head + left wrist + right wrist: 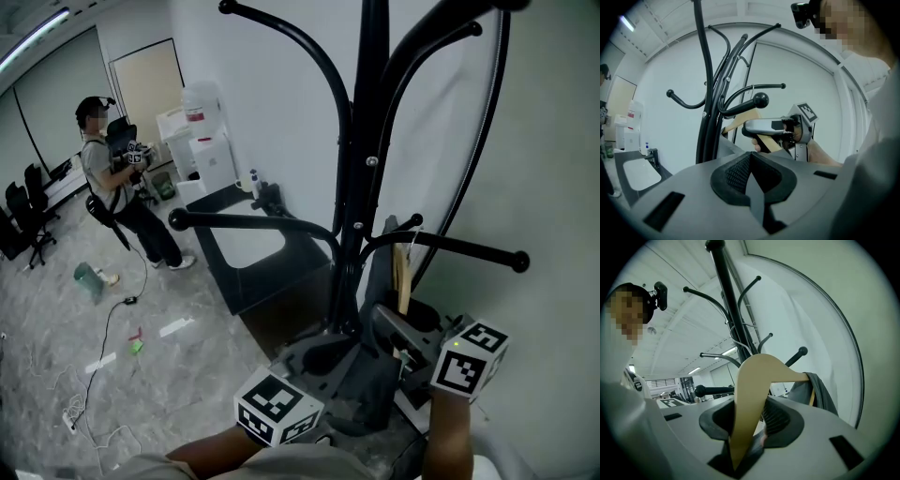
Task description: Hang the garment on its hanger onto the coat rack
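Note:
The black coat rack (366, 141) rises right in front of me, its arms spreading out at several heights. My right gripper (394, 323) is shut on the wooden hanger (403, 272), which stands up close to the rack's lower right arm (469, 249). In the right gripper view the hanger (754, 394) fills the jaws of the right gripper (750, 413), and the grey garment (820, 394) droops off its far end. My left gripper (328, 352) is low by the pole, in the garment's grey folds (375, 384). Its jaws are shut on a thin grey strip of cloth (757, 197).
A white wall stands close behind and right of the rack. At left a dark counter with a sink (248, 248) and a water dispenser (202, 131) stand by the wall. A person (112, 178) stands farther back. Cables (94, 375) trail over the floor.

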`<state>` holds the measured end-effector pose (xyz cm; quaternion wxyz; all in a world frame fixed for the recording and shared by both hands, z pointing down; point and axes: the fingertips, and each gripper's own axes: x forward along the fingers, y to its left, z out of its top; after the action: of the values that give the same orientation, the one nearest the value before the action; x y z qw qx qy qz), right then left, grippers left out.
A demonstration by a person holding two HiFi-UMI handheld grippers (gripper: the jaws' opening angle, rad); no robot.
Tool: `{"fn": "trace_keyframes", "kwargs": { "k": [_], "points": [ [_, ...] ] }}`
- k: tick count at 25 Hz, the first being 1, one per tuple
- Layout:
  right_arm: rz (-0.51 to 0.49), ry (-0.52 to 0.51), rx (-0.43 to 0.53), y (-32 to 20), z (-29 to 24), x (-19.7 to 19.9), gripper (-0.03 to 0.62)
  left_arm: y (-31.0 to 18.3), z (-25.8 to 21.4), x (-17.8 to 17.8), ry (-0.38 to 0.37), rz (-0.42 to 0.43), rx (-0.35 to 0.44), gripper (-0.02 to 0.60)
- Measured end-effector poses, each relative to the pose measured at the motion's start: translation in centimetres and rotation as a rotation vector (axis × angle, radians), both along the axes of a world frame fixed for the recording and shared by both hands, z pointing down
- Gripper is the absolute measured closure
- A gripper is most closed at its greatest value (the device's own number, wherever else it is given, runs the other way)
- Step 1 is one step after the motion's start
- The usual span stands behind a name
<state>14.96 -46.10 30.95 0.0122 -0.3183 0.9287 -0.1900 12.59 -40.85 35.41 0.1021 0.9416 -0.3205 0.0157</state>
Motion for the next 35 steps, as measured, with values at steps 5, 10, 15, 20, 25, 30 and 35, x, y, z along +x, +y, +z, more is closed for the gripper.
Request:
{"fn": "trace_keyframes", "kwargs": {
  "k": [5,10,15,20,25,30,35],
  "points": [
    [-0.024,0.028,-0.051,-1.2,2.3,-1.8,0.445,-0.1,0.1,-1.1,0.005,-0.021,-0.001,0.577],
    [-0.014,0.062,-0.106,-2.0,4.8,-2.8,0.445,0.0,0.2,-2.0,0.009,-0.038,-0.004,0.577],
    [0.003,0.113,-0.124,-2.7,7.6,-3.3,0.445,0.1,0.7,-2.3,0.007,-0.042,-0.012,0.577],
    [0.096,0.178,-0.062,-1.6,7.3,-1.5,0.436,0.5,0.8,-1.8,0.013,-0.020,-0.009,0.577],
    [0.206,0.196,0.003,0.8,5.3,1.1,0.436,0.9,0.4,-0.9,0.019,0.014,-0.003,0.577],
    [0.264,0.133,0.038,3.5,3.7,1.9,0.535,1.4,0.1,-0.2,0.025,0.045,-0.007,0.577],
    [0.259,0.082,0.023,5.3,4.5,1.5,0.579,2.2,0.3,0.2,0.015,0.061,-0.003,0.577]
  ]
}}
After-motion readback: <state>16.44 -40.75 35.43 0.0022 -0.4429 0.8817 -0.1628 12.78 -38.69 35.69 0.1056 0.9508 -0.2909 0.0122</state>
